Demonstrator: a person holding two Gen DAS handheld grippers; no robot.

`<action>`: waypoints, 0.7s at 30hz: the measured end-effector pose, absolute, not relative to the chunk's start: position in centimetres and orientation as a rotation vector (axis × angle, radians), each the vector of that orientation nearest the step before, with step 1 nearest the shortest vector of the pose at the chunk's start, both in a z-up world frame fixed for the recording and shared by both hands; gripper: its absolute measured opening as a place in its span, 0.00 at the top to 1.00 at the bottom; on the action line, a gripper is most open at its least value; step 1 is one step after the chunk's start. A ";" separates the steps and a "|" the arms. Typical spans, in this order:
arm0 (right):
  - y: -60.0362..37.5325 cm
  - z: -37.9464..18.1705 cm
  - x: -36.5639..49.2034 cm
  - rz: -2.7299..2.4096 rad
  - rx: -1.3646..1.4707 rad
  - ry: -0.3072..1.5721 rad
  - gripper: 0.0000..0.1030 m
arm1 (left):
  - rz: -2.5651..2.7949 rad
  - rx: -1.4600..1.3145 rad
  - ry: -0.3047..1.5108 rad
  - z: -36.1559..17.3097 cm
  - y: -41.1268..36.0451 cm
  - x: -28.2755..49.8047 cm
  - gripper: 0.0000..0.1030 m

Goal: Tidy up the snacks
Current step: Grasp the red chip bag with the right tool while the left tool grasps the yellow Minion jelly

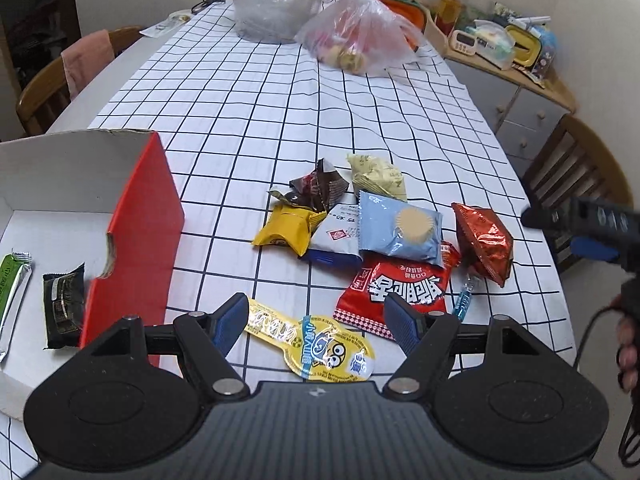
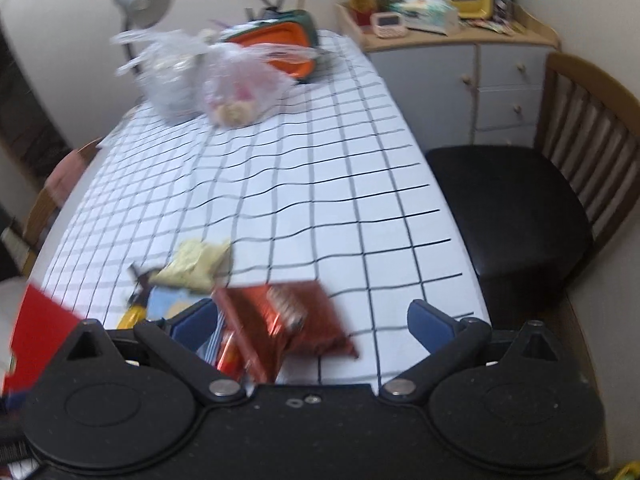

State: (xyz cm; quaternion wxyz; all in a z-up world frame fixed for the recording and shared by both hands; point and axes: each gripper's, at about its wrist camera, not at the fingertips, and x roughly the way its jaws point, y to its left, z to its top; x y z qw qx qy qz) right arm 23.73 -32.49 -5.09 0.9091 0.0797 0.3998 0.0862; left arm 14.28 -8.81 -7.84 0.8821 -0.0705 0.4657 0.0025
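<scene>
My left gripper (image 1: 316, 320) is open, its fingers on either side of a flat yellow jelly packet (image 1: 316, 344) on the checked tablecloth. Beyond it lies a pile of snacks: a red packet (image 1: 400, 288), a light blue packet (image 1: 400, 226), a yellow packet (image 1: 286, 228), a dark red foil packet (image 1: 486, 240). A red-sided white box (image 1: 136, 232) at the left holds a black packet (image 1: 64, 304) and a green bar (image 1: 10, 292). My right gripper (image 2: 314, 320) is open over the dark red foil packet (image 2: 288, 320); this view is blurred.
Two clear plastic bags (image 1: 356, 36) of food stand at the table's far end. Wooden chairs stand at the left (image 1: 44, 92) and right (image 2: 520, 208). A cabinet (image 1: 516, 92) with clutter stands beyond the table's right edge.
</scene>
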 end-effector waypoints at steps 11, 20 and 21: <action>-31.5 -8.5 30.0 0.052 0.248 0.954 0.04 | 0.064 -0.170 1.033 -9.6 -8.9 16.2 0.28; -31.2 -10.3 30.0 0.102 0.261 1.023 0.15 | 0.085 -0.223 1.109 -11.5 -8.4 17.3 0.28; -31.3 -10.4 29.7 0.112 0.260 1.025 0.15 | 0.088 -0.230 1.119 -11.7 -8.5 17.5 0.28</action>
